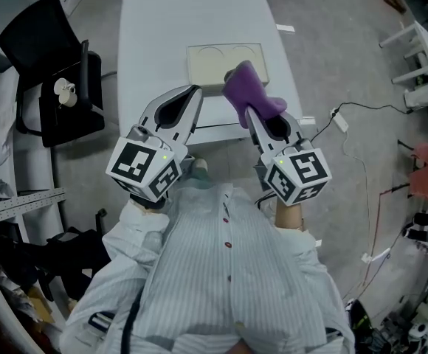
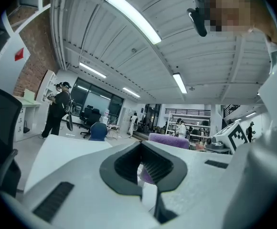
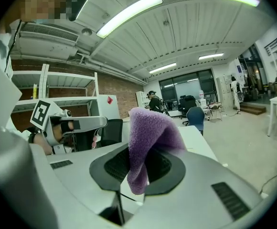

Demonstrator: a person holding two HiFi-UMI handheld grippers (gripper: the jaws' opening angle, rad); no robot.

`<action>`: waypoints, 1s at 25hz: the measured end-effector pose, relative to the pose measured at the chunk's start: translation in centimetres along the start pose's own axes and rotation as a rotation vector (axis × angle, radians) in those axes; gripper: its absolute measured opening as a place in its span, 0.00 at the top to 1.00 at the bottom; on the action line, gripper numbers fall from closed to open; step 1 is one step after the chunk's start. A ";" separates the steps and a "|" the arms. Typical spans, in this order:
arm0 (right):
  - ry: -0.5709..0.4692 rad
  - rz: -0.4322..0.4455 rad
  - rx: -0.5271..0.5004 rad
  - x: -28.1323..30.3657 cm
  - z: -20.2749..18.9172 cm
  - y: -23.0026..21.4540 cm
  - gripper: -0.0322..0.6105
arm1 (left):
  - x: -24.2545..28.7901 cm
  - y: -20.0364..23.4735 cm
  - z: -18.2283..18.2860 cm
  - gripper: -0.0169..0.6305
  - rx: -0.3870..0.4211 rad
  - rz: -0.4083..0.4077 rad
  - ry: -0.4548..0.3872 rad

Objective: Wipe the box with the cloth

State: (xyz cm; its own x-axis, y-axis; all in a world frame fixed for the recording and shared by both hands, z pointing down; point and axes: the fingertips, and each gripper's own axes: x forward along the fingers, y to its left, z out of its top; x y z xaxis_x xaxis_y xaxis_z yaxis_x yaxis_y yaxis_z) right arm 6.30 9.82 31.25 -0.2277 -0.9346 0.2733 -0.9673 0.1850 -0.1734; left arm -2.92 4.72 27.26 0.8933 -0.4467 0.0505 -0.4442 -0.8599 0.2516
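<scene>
Both claws are hanging over the near edge of the white table (image 1: 162, 35), low in the middle of the head view. I am holding my right claw (image 1: 249, 113) pinched tight on the purple cloth (image 1: 249, 88). In the right gripper view the cloth (image 3: 148, 132) is bunching up out of that claw (image 3: 138, 171) and drooping down between the pads. My left claw (image 1: 193, 93) is carrying nothing. Its jaws are sitting drawn together, and in the left gripper view I am seeing only a sliver of table and the cloth (image 2: 169, 140) past them, with nothing caught in that claw (image 2: 143, 168). The box (image 1: 214, 65), flat and beige with two round marks on its top, is lying in the upper middle of the head view, just beyond my claw tips. From the head view the cloth is overlapping the box's near right corner, but I cannot tell whether it is touching or just passing above. Both gripper views are looking out across the room, so I am judging it to be raised. By my reckoning the pick-up is done and the wiping itself is barely beginning, if at all. Bringing the cloth down and sweeping it across the whole top is what is remaining.
</scene>
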 end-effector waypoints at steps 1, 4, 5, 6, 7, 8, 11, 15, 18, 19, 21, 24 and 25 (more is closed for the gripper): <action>0.002 -0.007 0.005 0.6 -0.1 -0.3 0.86 | 0.3 0.7 0.0 0.96 0.001 -0.002 0.004; 0.000 -0.031 0.021 2.0 -0.1 -1.1 0.86 | 1.1 2.5 -0.2 0.96 0.000 -0.008 0.017; 0.000 -0.037 0.026 2.4 -0.1 -1.3 0.86 | 1.3 2.9 -0.3 0.96 -0.001 -0.009 0.022; 0.001 -0.043 0.030 2.7 -0.1 -1.5 0.86 | 1.5 3.4 -0.4 0.96 -0.003 -0.010 0.026; 0.003 -0.048 0.033 3.1 0.0 -1.8 0.86 | 1.7 3.8 -0.5 0.96 -0.006 -0.010 0.030; 0.005 -0.053 0.035 3.5 0.0 -2.0 0.86 | 2.0 4.2 -0.6 0.96 -0.009 -0.010 0.034; 0.011 -0.064 0.037 4.3 0.2 -3.1 0.86 | 3.0 5.1 -1.0 0.96 -0.020 -0.011 0.047; 0.025 -0.059 0.039 5.5 0.5 -5.1 0.86 | 5.0 5.9 -1.3 0.96 -0.040 -0.001 0.050; 0.034 -0.039 0.038 6.8 1.0 -6.5 0.86 | 6.7 6.7 -1.0 0.96 -0.043 0.017 0.045; 0.036 -0.031 0.036 7.3 1.2 -7.0 0.85 | 7.3 6.9 -0.8 0.96 -0.042 0.024 0.043; 0.040 -0.014 0.033 8.3 1.7 -8.1 0.86 | 8.6 7.6 -0.5 0.96 -0.041 0.040 0.037; 0.049 0.020 0.028 10.0 2.6 -9.6 0.86 | 10.4 8.5 0.1 0.96 -0.041 0.074 0.029; 0.052 0.032 0.026 10.5 2.9 -10.1 0.86 | 11.0 8.8 0.3 0.96 -0.040 0.085 0.028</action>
State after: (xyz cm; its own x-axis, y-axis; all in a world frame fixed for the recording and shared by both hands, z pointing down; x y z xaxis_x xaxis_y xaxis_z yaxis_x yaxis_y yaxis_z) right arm 14.03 -2.70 33.15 -0.2648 -0.9111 0.3159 -0.9563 0.2060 -0.2075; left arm 3.00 -7.83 29.77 0.8544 -0.5098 0.1005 -0.5158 -0.8084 0.2838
